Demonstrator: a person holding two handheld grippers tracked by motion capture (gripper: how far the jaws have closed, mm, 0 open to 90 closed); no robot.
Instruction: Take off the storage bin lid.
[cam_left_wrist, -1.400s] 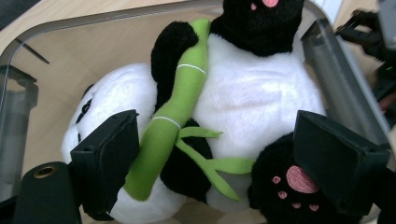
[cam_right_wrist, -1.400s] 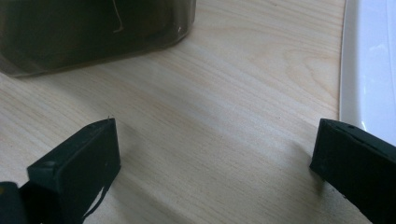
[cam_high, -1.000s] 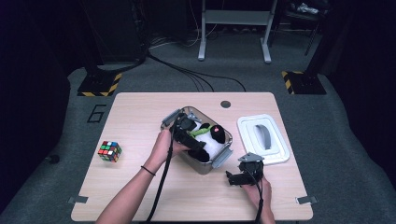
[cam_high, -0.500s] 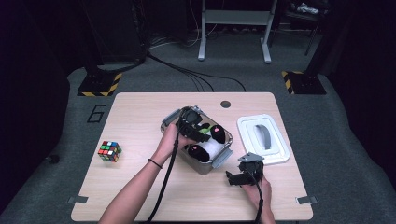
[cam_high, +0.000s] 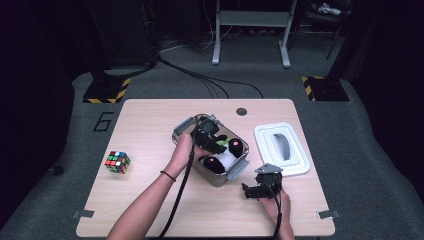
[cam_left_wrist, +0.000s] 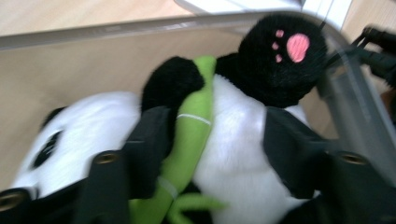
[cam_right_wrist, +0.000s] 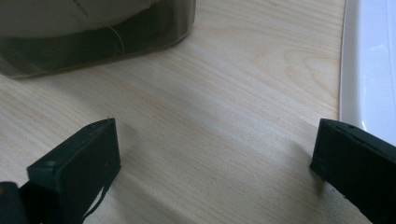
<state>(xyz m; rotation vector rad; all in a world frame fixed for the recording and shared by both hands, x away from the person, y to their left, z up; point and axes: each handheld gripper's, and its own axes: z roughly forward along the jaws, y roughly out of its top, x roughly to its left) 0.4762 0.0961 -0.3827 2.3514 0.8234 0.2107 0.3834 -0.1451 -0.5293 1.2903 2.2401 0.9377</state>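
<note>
- The table (cam_high: 150, 125) looked the same as a second earlier: the bin (cam_high: 182, 129) sat at its middle, the white lid (cam_high: 265, 137) lay just to the right of the bin, and the colour cube (cam_high: 117, 162) stayed well apart near the left edge.
- Since then the left hand (cam_high: 182, 152) had reached a little further over the bin, so the left gripper (cam_high: 209, 137) sat over the toy's middle instead of at the bin's near-left rim; the right gripper (cam_high: 260, 186) had not moved.
- The toy panda (cam_left_wrist: 233, 154) lay on its side inside the bin, its long axis running along the bin's length; in the left gripper view the head was at the left and a black foot with a pink pad (cam_left_wrist: 285, 51) pointed up at the right.
- A green stalk (cam_left_wrist: 191, 130) lay across the panda's chest, tilted.
- The left gripper's jaws had narrowed and then just opened a little; they stood about half open, straddling the panda's white belly and the stalk, with the pads touching the plush. I cannot tell whether they gripped it.
- The right gripper rested low over the bare table in front of the bin, jaws wide apart with nothing between them.
</note>
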